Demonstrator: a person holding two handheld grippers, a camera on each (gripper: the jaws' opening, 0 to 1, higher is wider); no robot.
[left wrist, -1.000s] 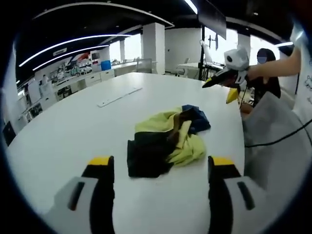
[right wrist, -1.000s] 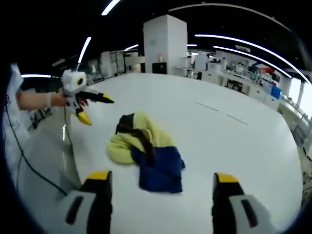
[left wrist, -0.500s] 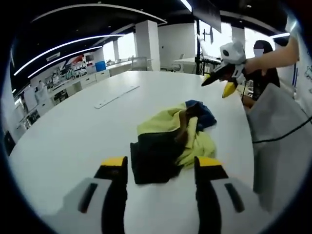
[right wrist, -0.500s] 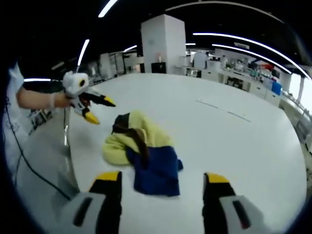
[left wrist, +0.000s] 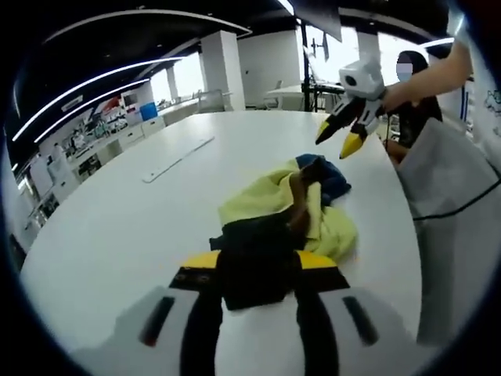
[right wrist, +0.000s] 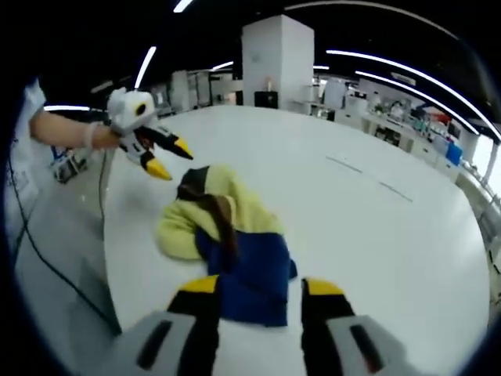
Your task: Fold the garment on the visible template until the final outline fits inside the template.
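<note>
Both grippers have been brought in on the crumpled garment [left wrist: 286, 223] since a second ago, with jaws narrowed: the left gripper [left wrist: 254, 264] is set about the black end and the right gripper [right wrist: 255, 287] about the blue end [right wrist: 252, 274], though whether cloth is actually pinched cannot be told. Light, limp, easily bunched fabric is judged, best taken at hems or corners. It lies heaped on the white table [left wrist: 117, 227]; no template outline or container can be made out.

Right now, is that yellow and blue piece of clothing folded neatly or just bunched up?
Bunched up. The garment lies in a crumpled heap on the white table, its yellow, blue and dark parts overlapping unevenly, with no flat, squared edges.
</note>
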